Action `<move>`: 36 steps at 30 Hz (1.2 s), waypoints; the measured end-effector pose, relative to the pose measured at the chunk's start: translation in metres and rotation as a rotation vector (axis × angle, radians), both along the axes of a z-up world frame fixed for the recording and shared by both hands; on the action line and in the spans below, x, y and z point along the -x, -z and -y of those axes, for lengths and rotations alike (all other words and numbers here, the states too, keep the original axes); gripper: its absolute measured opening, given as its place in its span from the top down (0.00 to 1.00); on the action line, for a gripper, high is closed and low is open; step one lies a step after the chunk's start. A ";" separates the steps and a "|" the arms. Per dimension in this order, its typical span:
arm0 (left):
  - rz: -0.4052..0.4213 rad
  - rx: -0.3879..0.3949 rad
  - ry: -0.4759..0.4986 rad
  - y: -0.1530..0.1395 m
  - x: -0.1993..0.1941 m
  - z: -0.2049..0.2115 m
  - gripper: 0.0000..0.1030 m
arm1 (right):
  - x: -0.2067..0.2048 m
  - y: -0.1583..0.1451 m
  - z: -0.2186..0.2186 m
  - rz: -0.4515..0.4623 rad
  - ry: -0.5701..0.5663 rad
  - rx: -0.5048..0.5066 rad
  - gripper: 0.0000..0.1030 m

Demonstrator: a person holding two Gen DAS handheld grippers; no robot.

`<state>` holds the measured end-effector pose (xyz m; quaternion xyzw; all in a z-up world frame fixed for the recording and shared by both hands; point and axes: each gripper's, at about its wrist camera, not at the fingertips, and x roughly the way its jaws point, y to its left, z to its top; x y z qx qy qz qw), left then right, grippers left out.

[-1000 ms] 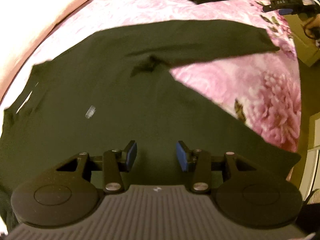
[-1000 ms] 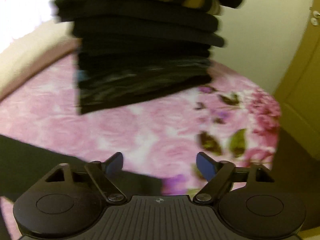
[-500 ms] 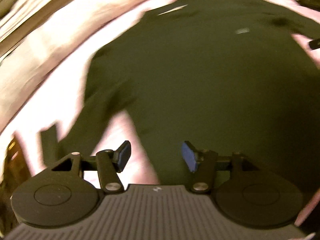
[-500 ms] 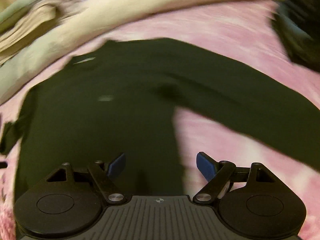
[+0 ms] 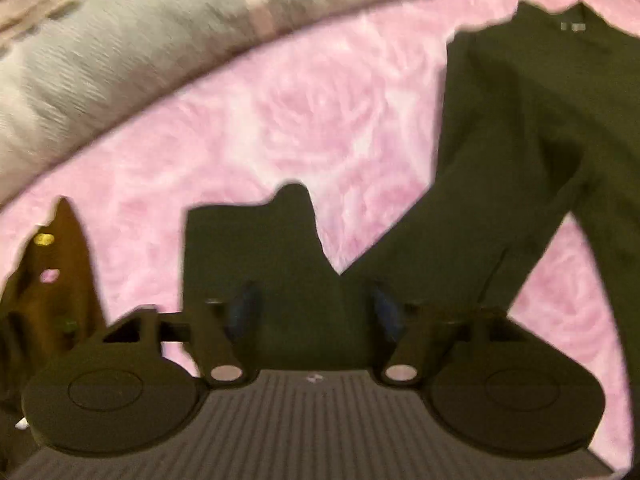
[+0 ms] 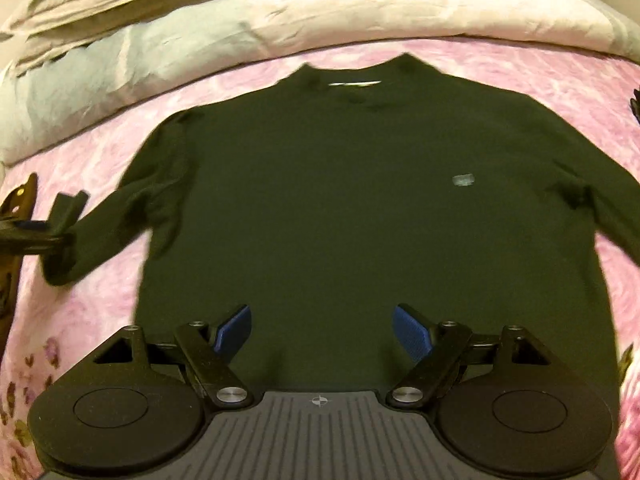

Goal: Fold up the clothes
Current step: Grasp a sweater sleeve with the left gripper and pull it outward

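Dark long-sleeved sweater (image 6: 352,208) lies flat on the pink floral bedspread (image 6: 100,300), collar toward the pillows (image 6: 160,40); your left gripper (image 5: 312,308) is at its outstretched sleeve cuff (image 5: 256,248), jaws closing with the cuff between them, pads not clearly pressing yet. The sleeve's long axis runs from cuff up to the shoulder. Your right gripper (image 6: 322,326) hangs spread and empty over the sweater's hem; only its view shows the whole garment, the left's shows just sleeve and shoulder.

A bedroom — pink floral bedsheet (image 6: 520,68), rumpled duvet (image 6: 360,4) behind.
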<state>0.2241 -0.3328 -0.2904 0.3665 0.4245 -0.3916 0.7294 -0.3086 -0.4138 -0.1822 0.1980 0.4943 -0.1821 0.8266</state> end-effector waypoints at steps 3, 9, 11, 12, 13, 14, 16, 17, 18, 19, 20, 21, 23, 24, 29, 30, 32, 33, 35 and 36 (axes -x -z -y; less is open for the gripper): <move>0.032 0.083 -0.028 -0.019 -0.003 -0.024 0.95 | -0.011 -0.011 -0.030 -0.002 -0.024 0.015 0.22; 0.139 0.400 -0.353 -0.103 0.012 -0.164 0.92 | -0.032 -0.020 -0.058 -0.017 -0.047 0.011 0.22; 0.091 0.387 -0.454 -0.098 0.023 -0.198 0.90 | -0.041 -0.019 -0.066 -0.015 -0.056 -0.011 0.22; 0.066 0.381 -0.504 -0.096 0.028 -0.216 0.87 | -0.046 -0.018 -0.070 -0.014 -0.063 -0.022 0.22; 0.039 0.371 -0.553 -0.093 0.033 -0.232 0.86 | -0.050 -0.017 -0.073 -0.013 -0.072 -0.030 0.22; 0.005 0.348 -0.594 -0.086 0.037 -0.243 0.83 | -0.055 -0.016 -0.076 -0.011 -0.088 -0.037 0.22; -0.020 0.325 -0.631 -0.080 0.047 -0.257 0.79 | -0.064 -0.014 -0.082 -0.008 -0.124 -0.044 0.22; -0.030 0.316 -0.645 -0.078 0.051 -0.262 0.74 | -0.067 -0.013 -0.086 -0.007 -0.145 -0.045 0.22; -0.026 0.324 -0.643 -0.078 0.051 -0.263 0.70 | -0.070 -0.012 -0.089 -0.005 -0.166 -0.046 0.22; -0.023 0.332 -0.640 -0.079 0.051 -0.263 0.63 | -0.072 -0.011 -0.091 -0.010 -0.182 -0.044 0.22; -0.020 0.340 -0.637 -0.080 0.051 -0.263 0.57 | -0.074 -0.010 -0.094 -0.015 -0.198 -0.043 0.22; -0.012 0.348 -0.634 -0.079 0.046 -0.259 0.51 | -0.073 -0.009 -0.093 -0.021 -0.200 -0.044 0.22; 0.019 0.352 -0.636 -0.078 0.024 -0.252 0.45 | -0.071 -0.006 -0.093 -0.033 -0.205 -0.045 0.22; 0.027 0.351 -0.643 -0.077 0.014 -0.248 0.43 | -0.070 -0.005 -0.092 -0.040 -0.207 -0.046 0.22; 0.114 0.249 -0.543 -0.073 -0.021 -0.220 0.65 | -0.058 -0.009 -0.087 -0.053 -0.184 -0.022 0.22; 0.168 0.247 -0.453 -0.076 -0.019 -0.210 0.66 | -0.055 -0.009 -0.085 -0.057 -0.175 -0.017 0.22; 0.200 0.249 -0.313 -0.079 -0.021 -0.192 0.64 | -0.050 -0.008 -0.080 -0.067 -0.155 -0.010 0.22; 0.171 0.226 -0.268 -0.075 -0.029 -0.183 0.63 | -0.048 -0.007 -0.079 -0.074 -0.146 -0.008 0.22; 0.077 0.132 -0.206 -0.057 -0.049 -0.166 0.61 | -0.044 -0.007 -0.077 -0.083 -0.131 -0.009 0.22; 0.039 0.084 -0.190 -0.046 -0.057 -0.159 0.62 | -0.042 -0.007 -0.076 -0.086 -0.125 -0.009 0.22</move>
